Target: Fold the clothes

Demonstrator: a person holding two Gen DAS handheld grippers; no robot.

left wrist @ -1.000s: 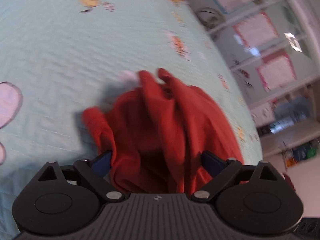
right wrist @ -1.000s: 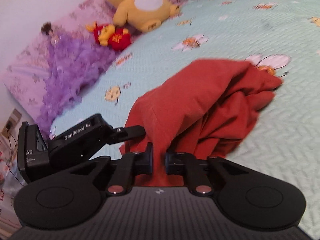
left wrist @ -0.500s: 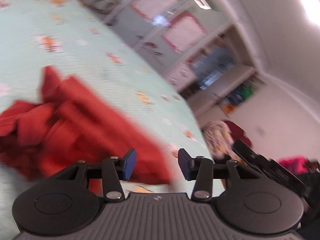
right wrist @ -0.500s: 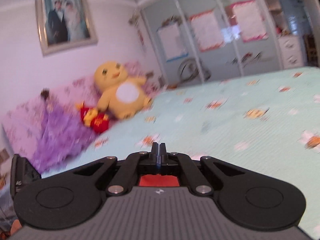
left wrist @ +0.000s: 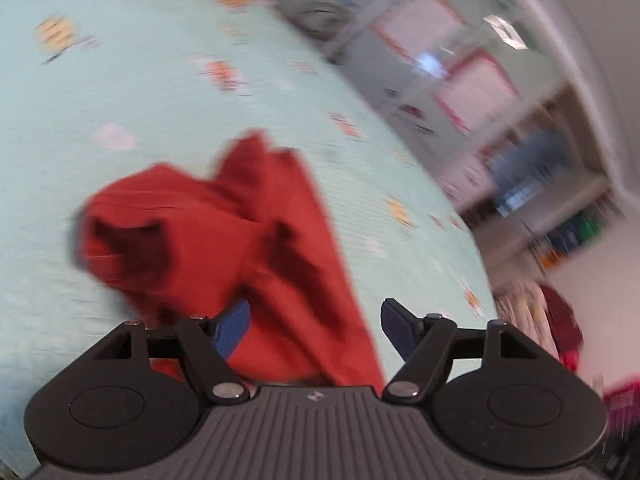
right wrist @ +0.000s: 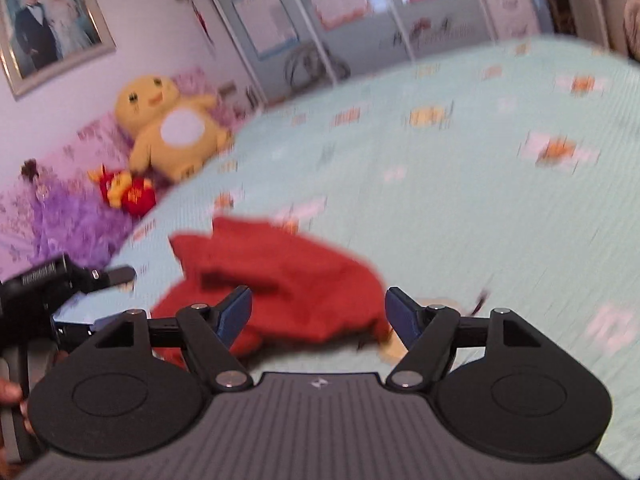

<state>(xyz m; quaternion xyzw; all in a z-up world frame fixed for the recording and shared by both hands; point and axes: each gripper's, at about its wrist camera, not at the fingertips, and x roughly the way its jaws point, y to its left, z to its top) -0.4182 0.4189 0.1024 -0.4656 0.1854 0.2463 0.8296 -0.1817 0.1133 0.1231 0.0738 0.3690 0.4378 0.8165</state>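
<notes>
Bed (right wrist: 460,200) mint quilt | red garment (right wrist: 280,280) crumpled mid-bed | plush toys (right wrist: 172,140) at head edge | left gripper (left wrist: 314,322), right gripper (right wrist: 318,314) both released

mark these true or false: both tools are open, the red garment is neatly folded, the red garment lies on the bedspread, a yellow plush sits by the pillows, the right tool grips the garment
1. Both tools are open: true, left tool and right tool each have jaws spread.
2. The red garment is neatly folded: false, it lies crumpled.
3. It lies on the bedspread: true.
4. A yellow plush sits by the pillows: true.
5. The right tool grips the garment: false, it holds nothing.
</notes>
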